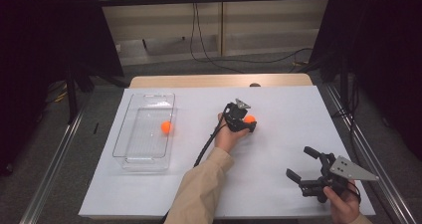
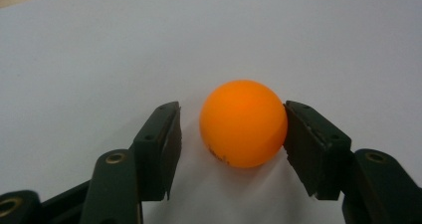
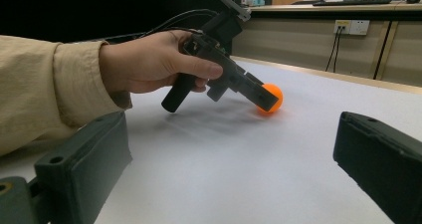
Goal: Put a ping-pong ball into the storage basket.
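Setting: white-topped bench (image 1: 278,149) under a fixed overhead camera, dark curtains at either side, cables trailing along a pale wall beyond.
Nearest, right side: the right gripper (image 1: 304,165) rests low at the near right corner in the person's hand, jaws spread wide with nothing between them; its own camera looks across the bare bench top between the two black jaws.
Middle of the bench: the left gripper (image 1: 250,120), held in the left hand (image 1: 230,137) at the end of a beige sleeve (image 1: 201,186), tips down over an orange ball (image 2: 244,123) lying on the white surface.
Jaws on the ball: in the left gripper view one jaw touches the ball's side while the other stands a little apart, so the pinch is not yet complete.
Handling: judged a table-tennis ball, very light, smooth and hard-shelled, likely to roll or squirt away; best taken across its widest part with a gentle squeeze.
Farther left: a clear plastic bin (image 1: 130,134) sits well apart from the gripper, with a second orange ball (image 1: 166,127) inside.
View against view: the high view supplies the bin and its ball; the left gripper view supplies the gap at one jaw; the right gripper view shows the left gripper (image 3: 263,97) side-on, slanted down at the ball (image 3: 274,95).
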`<state>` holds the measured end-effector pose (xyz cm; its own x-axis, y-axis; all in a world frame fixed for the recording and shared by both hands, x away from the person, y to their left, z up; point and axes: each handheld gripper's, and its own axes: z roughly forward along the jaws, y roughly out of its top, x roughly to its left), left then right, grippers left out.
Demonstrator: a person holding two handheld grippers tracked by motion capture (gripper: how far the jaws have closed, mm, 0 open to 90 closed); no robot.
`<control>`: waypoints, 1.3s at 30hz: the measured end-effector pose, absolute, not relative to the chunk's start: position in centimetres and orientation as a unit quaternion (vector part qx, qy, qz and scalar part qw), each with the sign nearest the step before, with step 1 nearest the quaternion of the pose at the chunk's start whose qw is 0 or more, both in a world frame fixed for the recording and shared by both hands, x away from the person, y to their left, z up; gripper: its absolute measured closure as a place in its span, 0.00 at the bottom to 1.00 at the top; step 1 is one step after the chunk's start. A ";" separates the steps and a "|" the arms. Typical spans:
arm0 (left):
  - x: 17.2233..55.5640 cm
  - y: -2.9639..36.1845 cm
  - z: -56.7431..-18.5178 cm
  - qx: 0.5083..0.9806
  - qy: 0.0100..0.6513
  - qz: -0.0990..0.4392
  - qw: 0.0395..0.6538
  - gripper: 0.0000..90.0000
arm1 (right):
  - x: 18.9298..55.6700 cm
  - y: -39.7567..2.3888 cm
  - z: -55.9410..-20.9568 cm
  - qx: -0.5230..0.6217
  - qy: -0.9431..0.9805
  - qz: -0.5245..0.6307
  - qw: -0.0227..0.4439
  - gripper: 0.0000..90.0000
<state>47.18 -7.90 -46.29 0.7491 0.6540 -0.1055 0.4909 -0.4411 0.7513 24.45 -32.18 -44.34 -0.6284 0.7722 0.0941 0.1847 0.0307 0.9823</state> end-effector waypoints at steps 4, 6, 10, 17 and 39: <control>47.4 -8.0 -46.6 0.844 0.340 0.098 0.403 0.47 | 24.4 -32.2 -44.3 0.355 0.674 0.599 0.245 0.01; 47.4 -8.1 -46.6 0.843 0.339 0.098 0.406 0.48 | 24.4 -32.2 -44.3 0.355 0.675 0.599 0.245 0.01; 47.5 -8.3 -46.6 0.845 0.335 0.094 0.407 0.52 | 24.4 -32.3 -44.3 0.355 0.674 0.600 0.246 0.01; 47.5 -8.5 -46.6 0.845 0.336 0.095 0.405 0.56 | 24.4 -32.3 -44.3 0.355 0.673 0.600 0.245 0.01; 46.3 -7.2 -44.9 0.843 0.337 0.069 0.413 0.57 | 24.4 -32.3 -44.4 0.355 0.675 0.598 0.247 0.01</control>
